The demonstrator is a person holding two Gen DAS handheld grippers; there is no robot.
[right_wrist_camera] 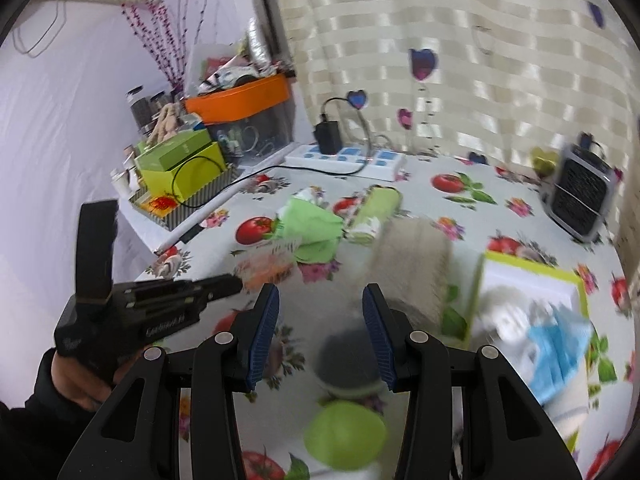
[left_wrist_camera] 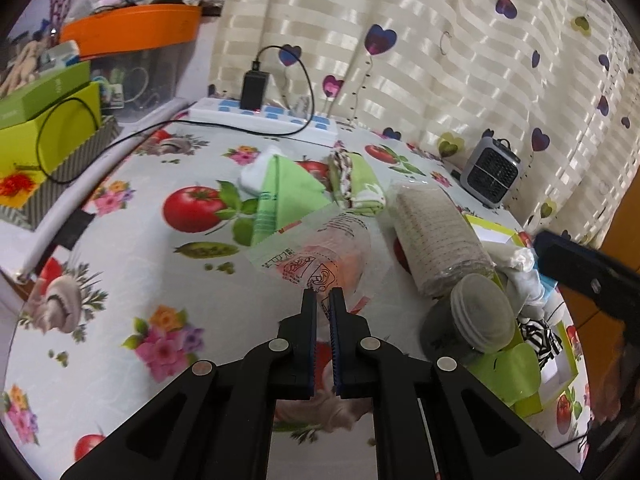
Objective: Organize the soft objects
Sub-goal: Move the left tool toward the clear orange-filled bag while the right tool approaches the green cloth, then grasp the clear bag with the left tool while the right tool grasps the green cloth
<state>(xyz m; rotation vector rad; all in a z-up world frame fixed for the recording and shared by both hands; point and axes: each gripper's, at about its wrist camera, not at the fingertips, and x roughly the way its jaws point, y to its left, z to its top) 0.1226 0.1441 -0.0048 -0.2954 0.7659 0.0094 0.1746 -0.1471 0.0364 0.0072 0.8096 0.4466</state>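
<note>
In the left wrist view, the left gripper is pinching its jaws nearly together on the near edge of a clear plastic packet with orange print, which is lying on the fruit-patterned tablecloth just in front of a folded green cloth. A wrapped stack of beige pads is lying to the right of the packet.

In the right wrist view, the right gripper is hovering with jaws wide apart and nothing between them, near the blurred beige stack. The packet is sitting left of that stack.
</note>
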